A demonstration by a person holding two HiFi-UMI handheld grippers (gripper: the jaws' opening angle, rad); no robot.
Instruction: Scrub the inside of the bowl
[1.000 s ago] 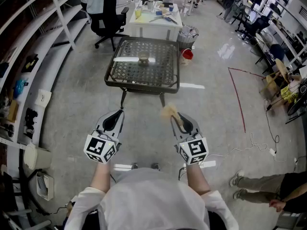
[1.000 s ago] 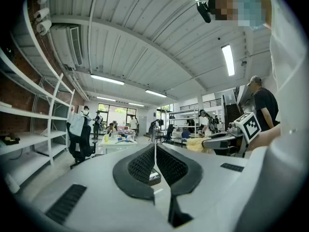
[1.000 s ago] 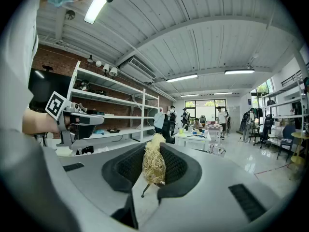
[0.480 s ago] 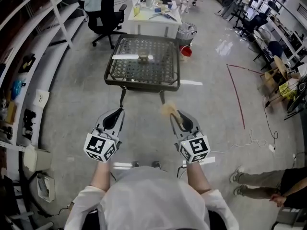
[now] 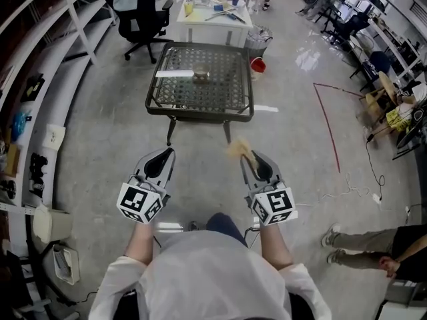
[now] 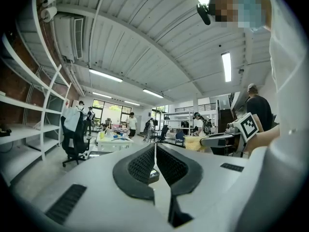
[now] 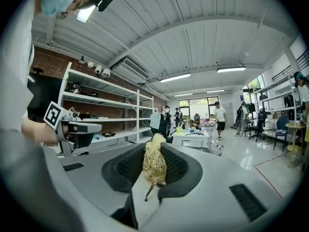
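Two fingers of your left gripper [image 5: 162, 156] are pressing together, empty; your right gripper [image 5: 248, 159] is clamping a fibrous scrubber [image 5: 237, 150]; the bowl [image 5: 200, 77] is sitting on the mesh worktop [image 5: 200, 117], well apart.

The right gripper [image 7: 154, 150] fills the lower half of the frame, and its two dark ribbed jaws are pressed onto a straw-coloured fibrous scrubber [image 7: 154, 164]. The scrubber stands upright between the pads, its frayed top rising above them and a thin dark stalk hanging below. At the left edge a hand holds the left gripper [image 7: 91, 128], level, with its marker cube [image 7: 53, 115] facing the camera. White shelving [image 7: 113, 105] runs behind it. Near the centre, far off, are a white table [image 7: 192, 138] and several standing people [image 7: 219, 116].
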